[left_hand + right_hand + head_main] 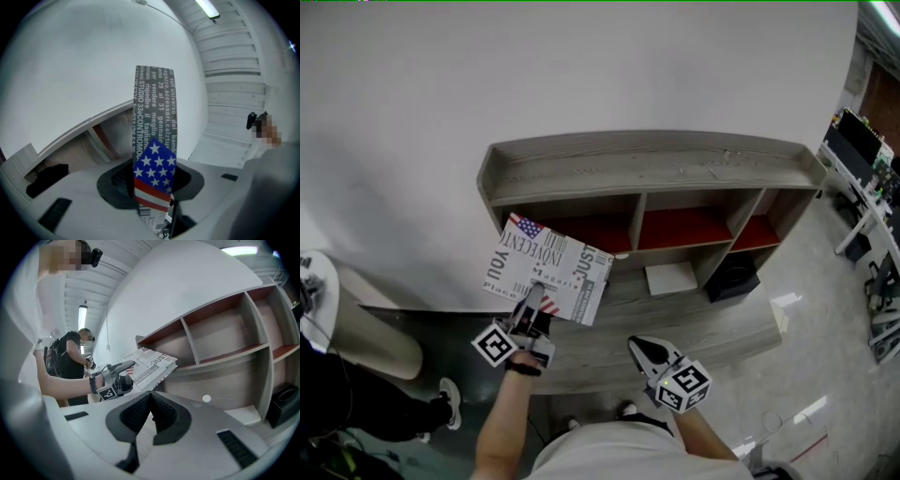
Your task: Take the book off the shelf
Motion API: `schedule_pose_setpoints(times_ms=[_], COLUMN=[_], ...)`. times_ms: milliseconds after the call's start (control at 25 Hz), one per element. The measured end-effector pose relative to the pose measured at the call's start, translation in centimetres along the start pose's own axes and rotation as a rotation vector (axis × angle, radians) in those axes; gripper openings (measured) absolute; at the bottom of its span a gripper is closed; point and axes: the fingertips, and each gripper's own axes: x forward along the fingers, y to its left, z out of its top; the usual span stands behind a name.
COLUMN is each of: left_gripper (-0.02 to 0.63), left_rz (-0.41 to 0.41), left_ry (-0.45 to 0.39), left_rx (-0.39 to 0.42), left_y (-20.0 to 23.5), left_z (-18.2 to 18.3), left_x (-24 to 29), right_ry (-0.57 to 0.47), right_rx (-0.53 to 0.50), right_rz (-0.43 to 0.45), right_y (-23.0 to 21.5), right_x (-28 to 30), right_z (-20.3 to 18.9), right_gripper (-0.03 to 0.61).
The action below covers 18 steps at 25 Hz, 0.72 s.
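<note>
- We pinch the book (548, 270) in our left gripper (534, 298), out in front of the shelf's (649, 167) left end.
- Its cover says "JUST" and "INNOCENT".
- Our right gripper (639, 348) is pressed together.

White wall (581, 66), white sheet (671, 277) and black box (732, 277) on bench (712, 333), bystander in black (70, 357), ceiling lamp (206, 8), cluttered desk (862, 178) far right
</note>
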Motion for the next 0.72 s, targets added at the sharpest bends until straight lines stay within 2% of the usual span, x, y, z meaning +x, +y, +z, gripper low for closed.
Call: schedule_pose_setpoints(times_ms=[160, 240, 480, 600, 720], left_gripper=[0.161, 0.162, 0.162, 0.161, 0.161], left_rz=[0.009, 0.015, 0.009, 0.013, 0.023], left_ry=[0.0, 0.016, 0.135, 0.163, 0.17], left_rx=[0.042, 0.087, 0.388, 0.481, 0.538], left_y=[-0.7, -1.3, -4.3, -5.3, -5.8], left_z=[0.8, 1.0, 2.0, 2.5, 3.1], left_x=[-0.9, -1.2, -1.6, -2.1, -2.8], right_ry=[0.0, -0.001, -0.026, -0.05, -0.075], right_rx=[-0.028, -0.034, -0.048, -0.061, -0.069], right_rz=[0.0, -0.011, -0.032, -0.037, -0.039], right_y=[0.7, 0.7, 1.0, 1.5, 2.0], right_x=[0.0, -0.3, -0.8, -1.0, -1.1], right_z=[0.8, 1.1, 2.6, 3.7, 4.8], right_gripper=[0.021, 0.021, 0.021, 0.021, 0.021])
